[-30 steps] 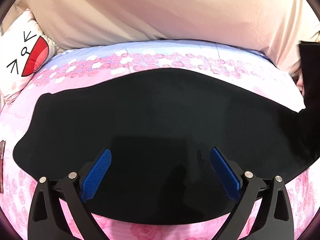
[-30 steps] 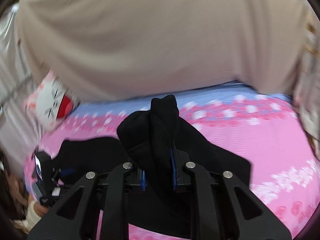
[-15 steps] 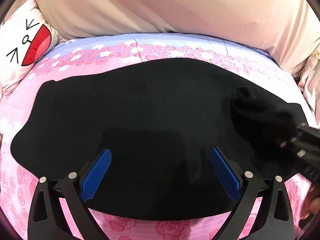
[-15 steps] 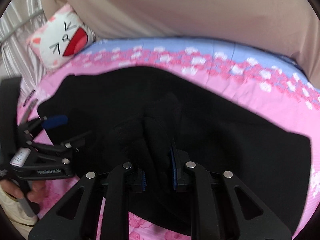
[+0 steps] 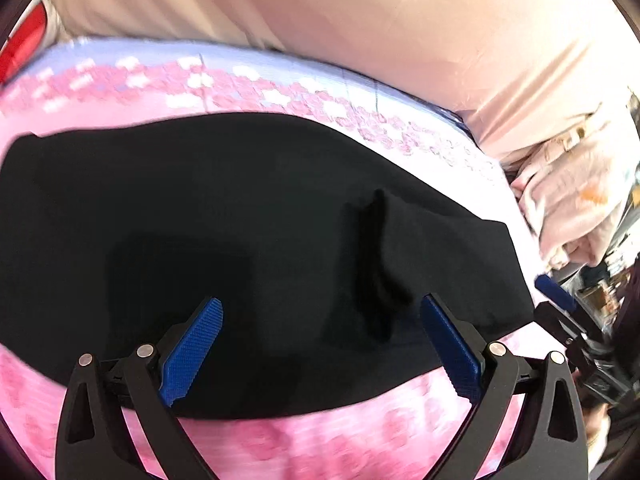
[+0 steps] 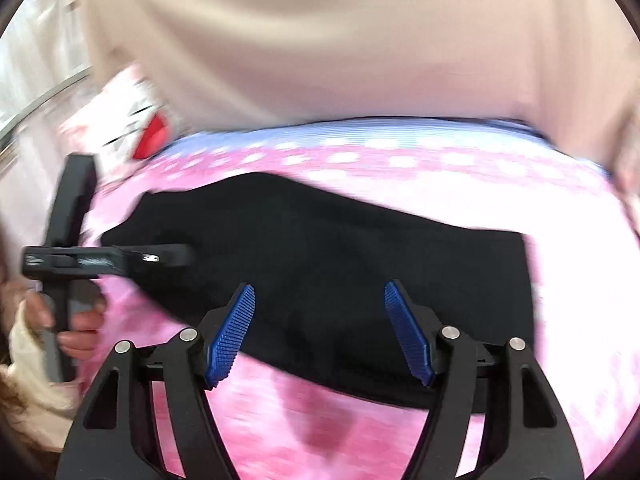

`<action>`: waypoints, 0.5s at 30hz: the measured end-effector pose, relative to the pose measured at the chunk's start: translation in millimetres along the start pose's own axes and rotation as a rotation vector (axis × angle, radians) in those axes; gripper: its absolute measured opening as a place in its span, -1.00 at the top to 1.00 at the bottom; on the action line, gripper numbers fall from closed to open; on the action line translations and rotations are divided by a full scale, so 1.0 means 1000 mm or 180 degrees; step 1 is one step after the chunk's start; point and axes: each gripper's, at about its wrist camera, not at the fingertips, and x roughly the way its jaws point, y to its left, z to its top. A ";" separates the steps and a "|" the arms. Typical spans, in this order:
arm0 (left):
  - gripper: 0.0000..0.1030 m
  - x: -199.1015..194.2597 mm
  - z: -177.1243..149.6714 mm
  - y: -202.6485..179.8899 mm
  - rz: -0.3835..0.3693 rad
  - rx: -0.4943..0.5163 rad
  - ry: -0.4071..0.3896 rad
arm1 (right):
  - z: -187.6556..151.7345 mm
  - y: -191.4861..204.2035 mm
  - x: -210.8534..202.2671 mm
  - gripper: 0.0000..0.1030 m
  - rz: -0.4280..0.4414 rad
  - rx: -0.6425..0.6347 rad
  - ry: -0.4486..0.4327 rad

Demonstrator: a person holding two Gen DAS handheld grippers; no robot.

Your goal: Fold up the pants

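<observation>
Black pants (image 5: 240, 220) lie folded on a pink flowered bed sheet (image 5: 328, 440), with a raised crease (image 5: 380, 248) near their right end. My left gripper (image 5: 320, 312) hovers open over the near half of the pants, nothing between its blue pads (image 5: 192, 344). In the right wrist view the pants (image 6: 360, 248) lie flat. My right gripper (image 6: 320, 300) stands above their near edge, its jaws opening, and no cloth is pinched between the pads (image 6: 408, 336). The left gripper (image 6: 176, 258) shows at the left of that view, held by a hand (image 6: 76, 328).
A beige cover (image 5: 360, 28) lies behind the sheet. A white cushion with a red mouth (image 6: 152, 136) sits at the back left. Pale bundled cloth (image 5: 572, 200) lies off the bed's right end. The right gripper (image 5: 556, 292) shows at the right edge of the left wrist view.
My right gripper carried the bunched pant end over onto the spread pants, lowered it and let it go; its jaws went from shut on cloth to apart. The left view turned right.
</observation>
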 end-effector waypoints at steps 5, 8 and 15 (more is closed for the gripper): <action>-0.86 0.049 0.000 -0.036 0.0715 0.0305 0.0002 | -0.015 -0.075 -0.011 -0.20 -0.0692 0.0751 0.0069; -0.73 0.058 -0.006 -0.049 0.0950 0.0468 -0.0168 | -0.026 -0.099 -0.012 -0.20 -0.0803 0.0967 0.0112; -0.79 0.060 -0.006 -0.062 0.1321 0.0691 -0.0353 | 0.024 -0.060 0.020 0.03 -0.0355 0.0343 -0.0002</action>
